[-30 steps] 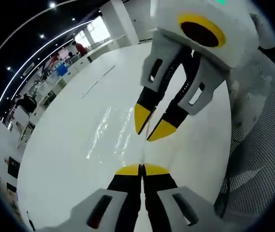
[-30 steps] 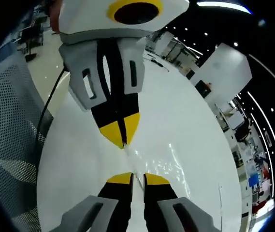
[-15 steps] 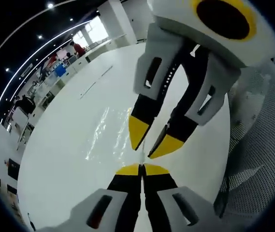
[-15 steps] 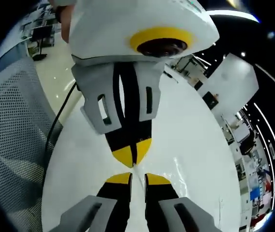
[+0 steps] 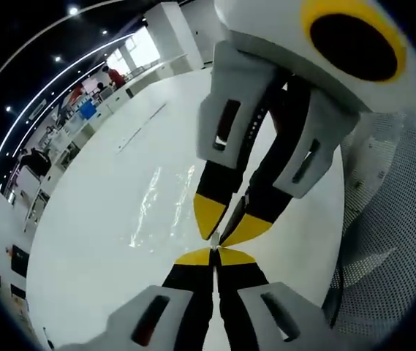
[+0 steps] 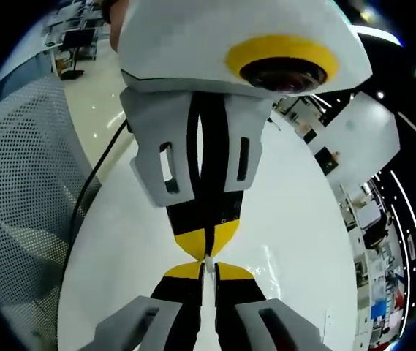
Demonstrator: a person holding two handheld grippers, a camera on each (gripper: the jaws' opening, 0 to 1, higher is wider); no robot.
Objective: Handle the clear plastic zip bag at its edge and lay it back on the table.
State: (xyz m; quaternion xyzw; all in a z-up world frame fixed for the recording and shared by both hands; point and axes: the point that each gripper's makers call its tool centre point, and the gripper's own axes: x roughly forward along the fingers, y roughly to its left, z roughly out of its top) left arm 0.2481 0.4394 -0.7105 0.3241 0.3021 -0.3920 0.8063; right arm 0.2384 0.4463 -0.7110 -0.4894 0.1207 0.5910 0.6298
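Note:
The clear zip bag (image 5: 160,208) lies glossy and wrinkled on the white table (image 5: 98,248), and its near edge rises as a thin strip into my left gripper (image 5: 215,256), which is shut on it. My right gripper (image 5: 227,222) comes down from the upper right, tip to tip with the left one, its jaws a narrow gap apart over that same edge. In the right gripper view, the right gripper (image 6: 208,270) keeps a thin slit with a pale strip in it. The left gripper (image 6: 206,245) hangs shut just above it. Bag sheen (image 6: 267,254) shows to the right.
A grey mesh chair (image 5: 390,219) stands by the table's edge, also seen as the mesh chair (image 6: 17,183) with a black cable (image 6: 83,197) beside it. Desks and people (image 5: 83,95) fill the far room.
The two grippers have drawn closer, until their yellow tips nearly meet. The left gripper has stayed shut on the bag's edge, and the bag has stayed on the table.

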